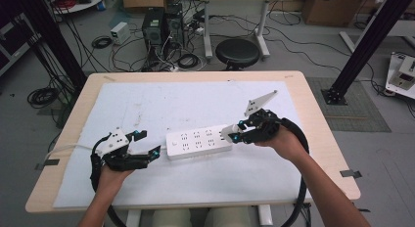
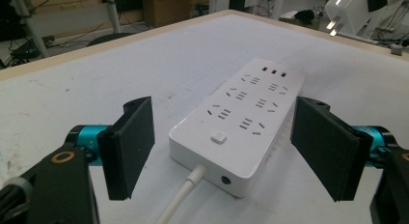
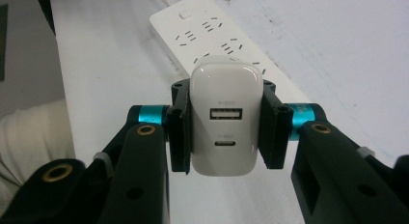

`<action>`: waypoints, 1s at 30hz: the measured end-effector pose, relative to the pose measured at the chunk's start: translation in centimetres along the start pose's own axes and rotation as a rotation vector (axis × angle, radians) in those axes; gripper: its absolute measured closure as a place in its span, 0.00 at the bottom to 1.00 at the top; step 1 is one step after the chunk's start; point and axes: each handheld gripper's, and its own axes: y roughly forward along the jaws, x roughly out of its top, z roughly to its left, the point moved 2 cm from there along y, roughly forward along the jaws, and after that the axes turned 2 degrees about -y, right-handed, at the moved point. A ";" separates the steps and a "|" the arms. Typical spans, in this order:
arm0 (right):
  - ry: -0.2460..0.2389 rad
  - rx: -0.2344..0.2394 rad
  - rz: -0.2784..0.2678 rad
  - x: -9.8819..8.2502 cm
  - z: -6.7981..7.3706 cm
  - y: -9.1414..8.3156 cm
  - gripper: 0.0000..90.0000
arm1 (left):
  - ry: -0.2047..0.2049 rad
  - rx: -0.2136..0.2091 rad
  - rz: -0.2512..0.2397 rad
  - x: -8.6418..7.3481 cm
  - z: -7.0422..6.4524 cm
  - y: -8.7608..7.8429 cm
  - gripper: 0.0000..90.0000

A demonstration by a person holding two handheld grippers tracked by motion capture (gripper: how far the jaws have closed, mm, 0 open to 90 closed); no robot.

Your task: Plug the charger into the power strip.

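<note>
White charger [image 3: 223, 121] sits clamped between right gripper [image 3: 223, 125] jaws; left gripper [image 2: 222, 151] jaws gape.

Loads of room on this table [image 1: 313, 139] — the white mat [image 1: 147, 97] is bare across the whole upper half of the high view and along the bottom edge too. The only thing in the way sits mid-frame: the power strip [image 1: 198, 143], lying flat between both grippers. Its cord [image 2: 181, 197] runs out toward the left gripper [image 1: 150, 145] — low, but it crosses that gap. Right of centre, the charger [image 3: 223, 115] hangs just off the strip's end.
</note>
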 end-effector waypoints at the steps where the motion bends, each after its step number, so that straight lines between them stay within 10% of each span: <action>1: -0.013 -0.001 0.013 0.4 -0.1 0.1 0.71 | -0.006 0.000 0.001 0.0 0.0 0.0 0.26; 30: -0.204 0.043 0.223 6.2 -3.7 3.2 0.71 | 0.010 0.022 -0.014 -0.2 1.1 -0.3 0.26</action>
